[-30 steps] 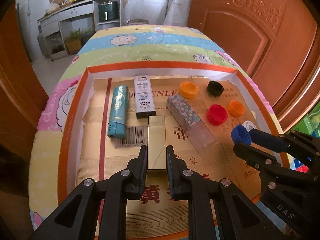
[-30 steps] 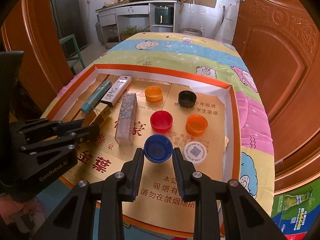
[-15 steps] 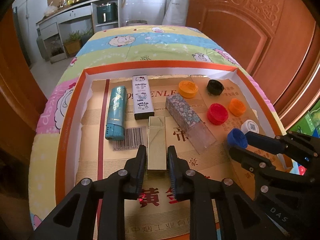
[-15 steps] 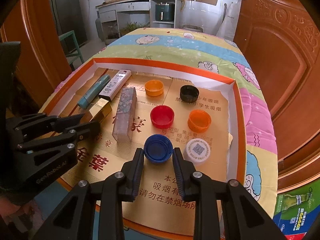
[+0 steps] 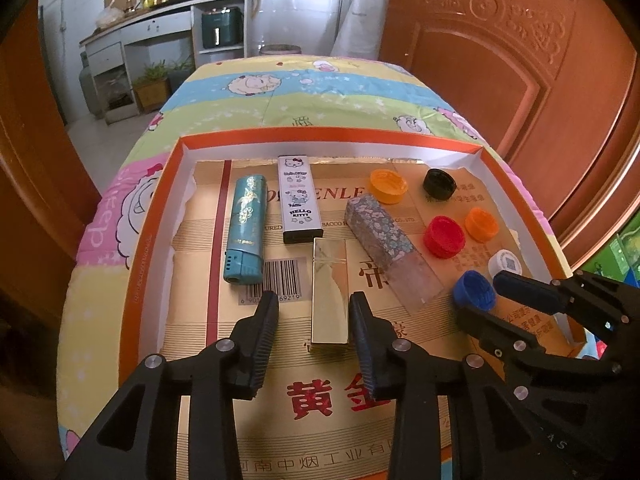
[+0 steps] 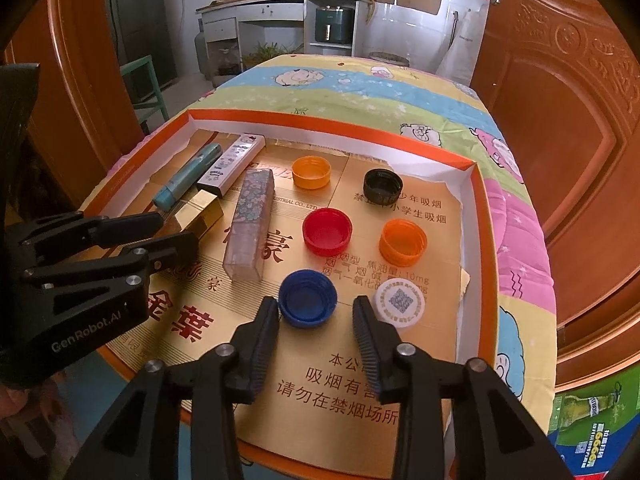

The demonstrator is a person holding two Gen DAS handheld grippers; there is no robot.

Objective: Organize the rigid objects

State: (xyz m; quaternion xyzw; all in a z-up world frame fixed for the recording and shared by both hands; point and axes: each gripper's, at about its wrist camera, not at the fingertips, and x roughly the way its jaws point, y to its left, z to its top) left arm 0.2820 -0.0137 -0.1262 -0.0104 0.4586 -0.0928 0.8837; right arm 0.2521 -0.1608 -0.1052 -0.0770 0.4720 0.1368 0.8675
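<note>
**A:** Your left gripper [image 5: 314,322] has just been opening; its jaws now stand wide, with the gold lighter [image 5: 329,292] between them and a clear gap on each side. Nothing is gripped. The right gripper [image 6: 316,320] has also just been opening, and the blue cap [image 6: 307,298] sits between its fingers, close to the left one, free of the right one.

**B:** So both things are down on the tray?

**A:** Yes, near its front edge: the lighter left of the middle, the cap towards the front right corner, just beside the white cap [image 6: 401,300].

**B:** What should I watch for?

**A:** If you pull back at a slant, a fingertip could catch the lighter's near end and swing it out of line with the teal lighter [image 5: 245,229] and the white patterned one [image 5: 299,199]. The flowered lighter [image 5: 390,246] already lies slanted just to its right, so a knock could push them together. On your right, the left finger may drag the blue cap, or the right one nudge the white cap towards the tray's wall [image 6: 468,240]. Lift away before you move sideways.
</note>
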